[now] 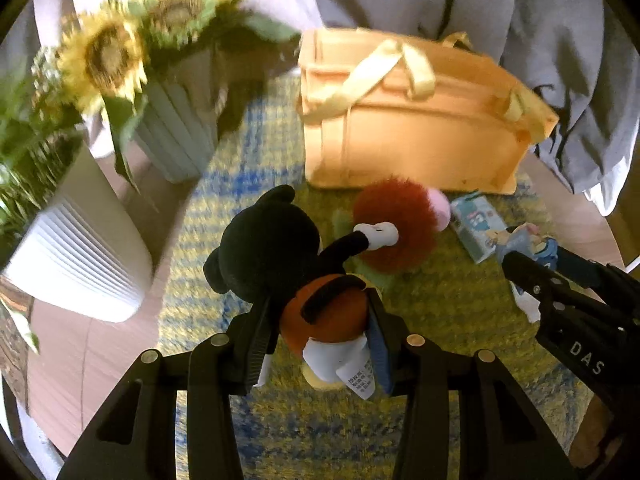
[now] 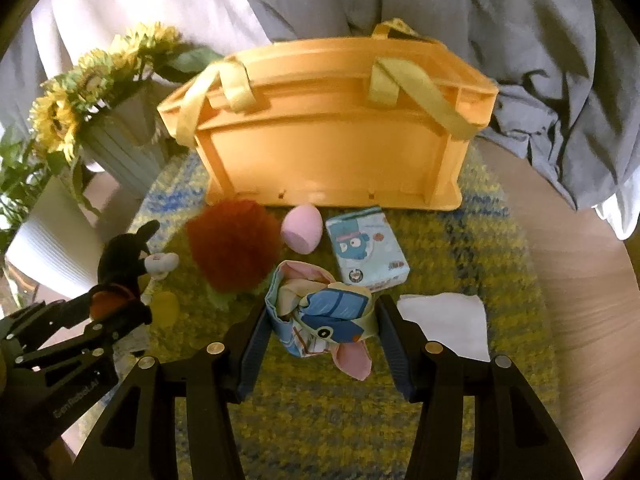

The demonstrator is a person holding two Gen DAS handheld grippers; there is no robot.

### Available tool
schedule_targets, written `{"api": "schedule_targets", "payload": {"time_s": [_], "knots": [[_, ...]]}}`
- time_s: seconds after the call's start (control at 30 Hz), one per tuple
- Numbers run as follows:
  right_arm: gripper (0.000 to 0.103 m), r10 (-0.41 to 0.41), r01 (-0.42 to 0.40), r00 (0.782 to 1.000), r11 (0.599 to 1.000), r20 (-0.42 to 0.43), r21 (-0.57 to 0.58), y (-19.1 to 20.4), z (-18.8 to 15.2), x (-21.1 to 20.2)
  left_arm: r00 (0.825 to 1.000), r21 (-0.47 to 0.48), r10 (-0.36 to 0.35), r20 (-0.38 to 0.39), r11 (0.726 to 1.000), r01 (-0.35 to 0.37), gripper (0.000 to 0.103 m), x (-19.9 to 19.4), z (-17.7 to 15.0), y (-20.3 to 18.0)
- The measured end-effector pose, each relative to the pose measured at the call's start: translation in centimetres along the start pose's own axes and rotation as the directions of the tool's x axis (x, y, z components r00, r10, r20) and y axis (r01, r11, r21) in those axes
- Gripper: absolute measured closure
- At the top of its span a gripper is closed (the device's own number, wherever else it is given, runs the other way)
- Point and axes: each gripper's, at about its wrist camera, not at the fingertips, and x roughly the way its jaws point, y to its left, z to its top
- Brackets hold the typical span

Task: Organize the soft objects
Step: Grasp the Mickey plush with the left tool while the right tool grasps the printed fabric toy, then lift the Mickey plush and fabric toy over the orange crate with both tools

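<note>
Grey bedding (image 2: 460, 20) fills the far background, bunched against a wooden bench (image 2: 580, 300) covered by a round yellow-and-blue rug (image 2: 460, 248). At the rug's far edge stands an orange storage basket (image 2: 336, 148) with pale yellow strap handles. To the left sit a ribbed grey pot of sunflowers (image 2: 116, 148) and a ribbed white planter (image 1: 76, 252) with greenery.

The left gripper (image 1: 320, 320) points steeply down over the rug, and its fingers (image 1: 260, 332) are closed narrow on the orange body of a black plush mouse (image 1: 272, 248), whose head and white-gloved arm stick forward and whose sewn-in label hangs near the fingers. The toy appears clear of the rug.

The right gripper (image 2: 324, 328), just right of it and likewise tilted down, holds a bundled blue, pink and cream cartoon-print cloth toy (image 2: 320, 312) between its fingers (image 2: 252, 340), which stand moderately apart and press its sides.

Between the grippers and the basket lie a fluffy red pom-pom toy (image 2: 234, 244), a pink egg-shaped ball (image 2: 302, 230) touching it, and a light blue printed packet (image 2: 366, 256) just right of the ball. A white folded cloth (image 2: 448, 320) lies on the rug beside the right finger.
</note>
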Motion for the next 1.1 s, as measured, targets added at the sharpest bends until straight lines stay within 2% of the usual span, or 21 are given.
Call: {"api": "schedule_targets", "payload": {"time_s": [0.2,0.47,0.8,1.1], "knots": [[0.050,0.008,-0.008,0.998,1.000,0.057,0.011,-0.2,0.5,-1.9,0.996,0.021,-0.014,0.091,1.000,0.012,0.060,-2.5,0.6,-0.3],[0.050,0.023,-0.025,0.990,1.000,0.140,0.009,-0.2,1.6,-5.0,0.986,0.043,-0.047,0.160,0.998,0.040,0.060,-4.4,2.1,-0.7],[0.050,0.015,-0.020,0.965,1.000,0.262,0.017,-0.6,3.6,-8.2,0.960,0.085,-0.078,0.271,0.995,0.056,0.060,-7.4,4.2,-1.7],[0.050,0.012,-0.020,0.938,1.000,0.347,0.021,-1.1,5.6,-9.9,0.925,0.116,-0.095,0.367,0.992,0.056,0.060,-9.5,6.7,-2.3]]}}
